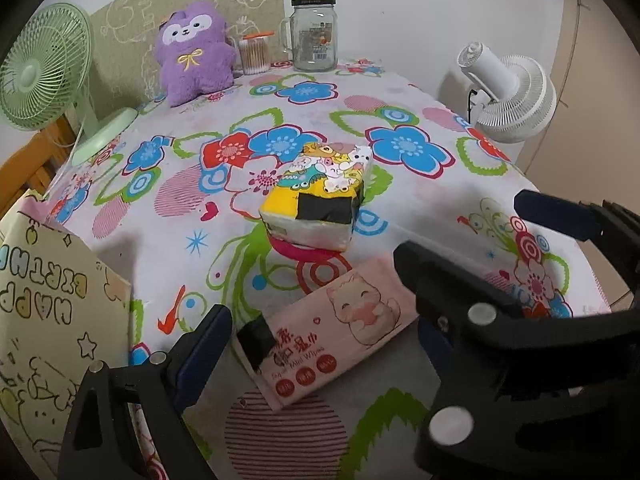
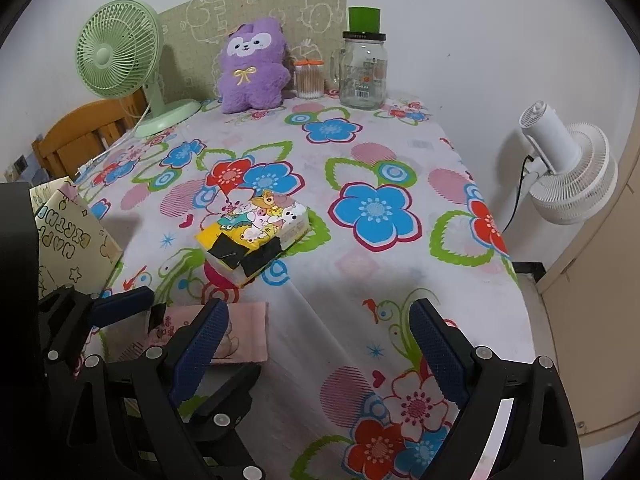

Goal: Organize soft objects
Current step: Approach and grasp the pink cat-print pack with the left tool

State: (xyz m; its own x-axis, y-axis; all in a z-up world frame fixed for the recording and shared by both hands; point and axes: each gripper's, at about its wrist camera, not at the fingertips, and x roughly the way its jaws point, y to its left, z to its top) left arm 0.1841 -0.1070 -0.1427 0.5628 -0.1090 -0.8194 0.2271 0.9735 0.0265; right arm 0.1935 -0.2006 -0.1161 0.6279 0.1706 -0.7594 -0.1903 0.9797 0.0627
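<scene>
A pink pack of wet wipes [image 1: 336, 332] with a cartoon cat lies flat near the table's front, between the fingers of my left gripper [image 1: 312, 284]. That gripper is open, with its jaws on either side of the pack and not touching it. Behind the wipes sits a yellow tissue pack [image 1: 320, 196] with cartoon animals and black tape. A purple plush toy [image 1: 194, 52] leans upright at the back. My right gripper [image 2: 320, 308] is open over bare tablecloth, with the wipes [image 2: 244, 332] just left of it and the tissue pack [image 2: 256, 232] ahead. A cream paper gift bag [image 1: 52, 320] stands at the left.
A green desk fan [image 2: 120, 48] stands at the back left. At the back are a glass jar [image 2: 364, 72] with a green lid and a cotton swab tub [image 2: 309, 80]. A white fan [image 2: 568, 172] stands off the table's right edge. A wooden chair [image 2: 80, 136] is at the left.
</scene>
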